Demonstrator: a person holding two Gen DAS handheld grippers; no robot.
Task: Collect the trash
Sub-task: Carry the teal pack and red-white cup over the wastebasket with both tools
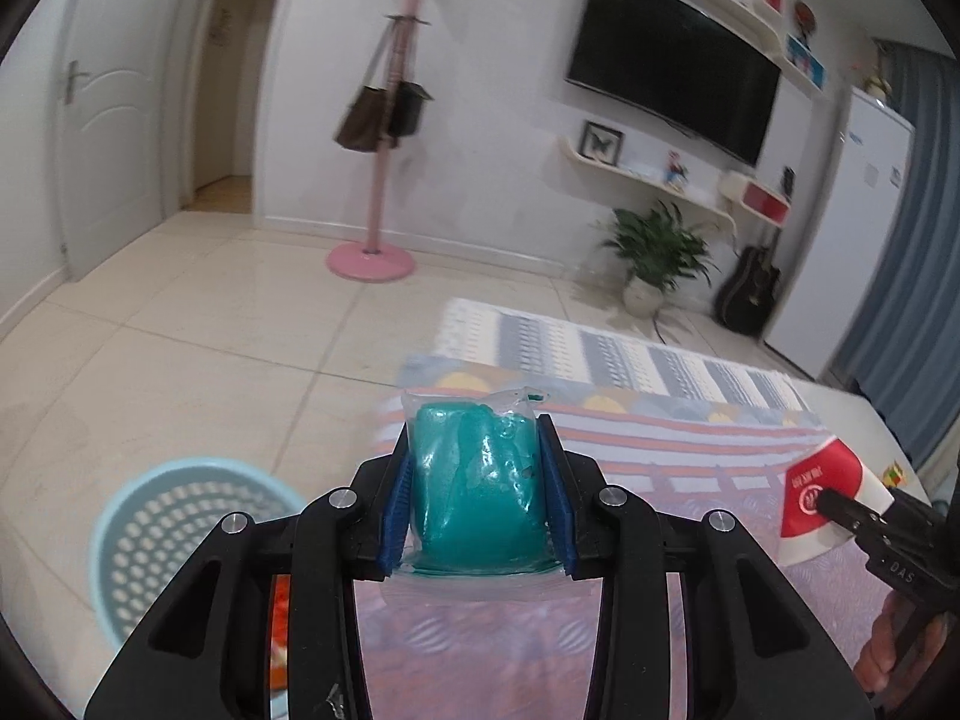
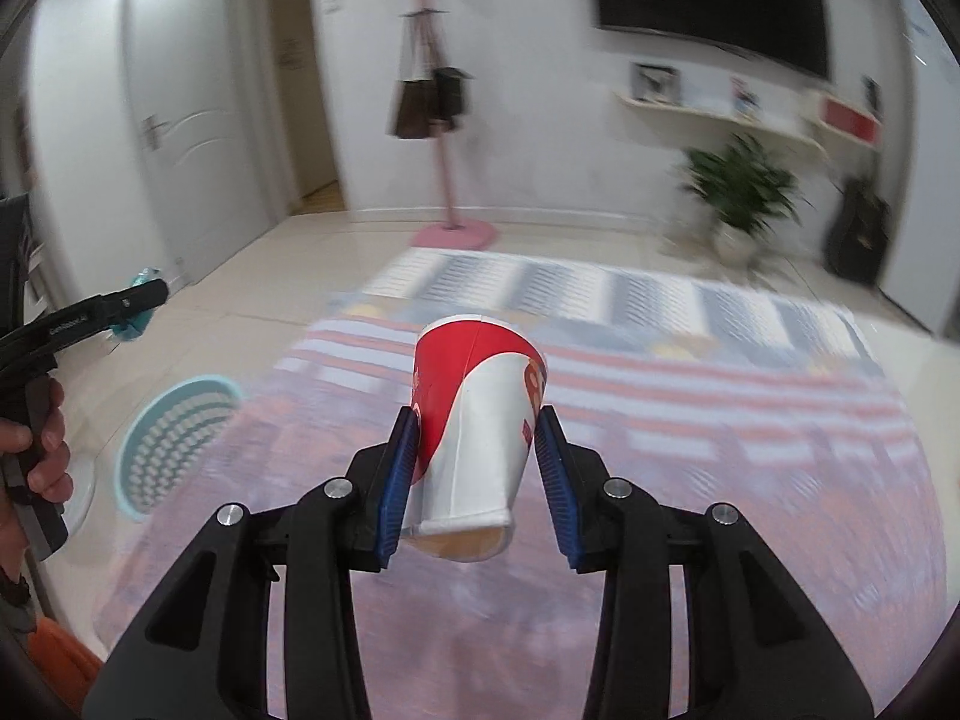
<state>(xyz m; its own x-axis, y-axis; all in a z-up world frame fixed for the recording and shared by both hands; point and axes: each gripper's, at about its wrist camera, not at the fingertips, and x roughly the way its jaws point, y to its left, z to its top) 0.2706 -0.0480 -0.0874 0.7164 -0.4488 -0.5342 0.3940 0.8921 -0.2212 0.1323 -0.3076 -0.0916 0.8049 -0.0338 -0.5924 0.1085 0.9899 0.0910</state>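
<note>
Cream floor tiles point(image 1: 198, 324) run to white walls. A white door point(image 1: 102, 120) stands far left, a pink coat stand point(image 1: 375, 180) mid-room, a dark television point(image 1: 672, 54) on the far wall, a potted plant point(image 1: 654, 252) beneath, and blue curtains point(image 1: 918, 252) right.

Left tool point(image 1: 478, 495) clamps a teal bag point(image 1: 474, 492) above the basket point(image 1: 180, 540).
</note>
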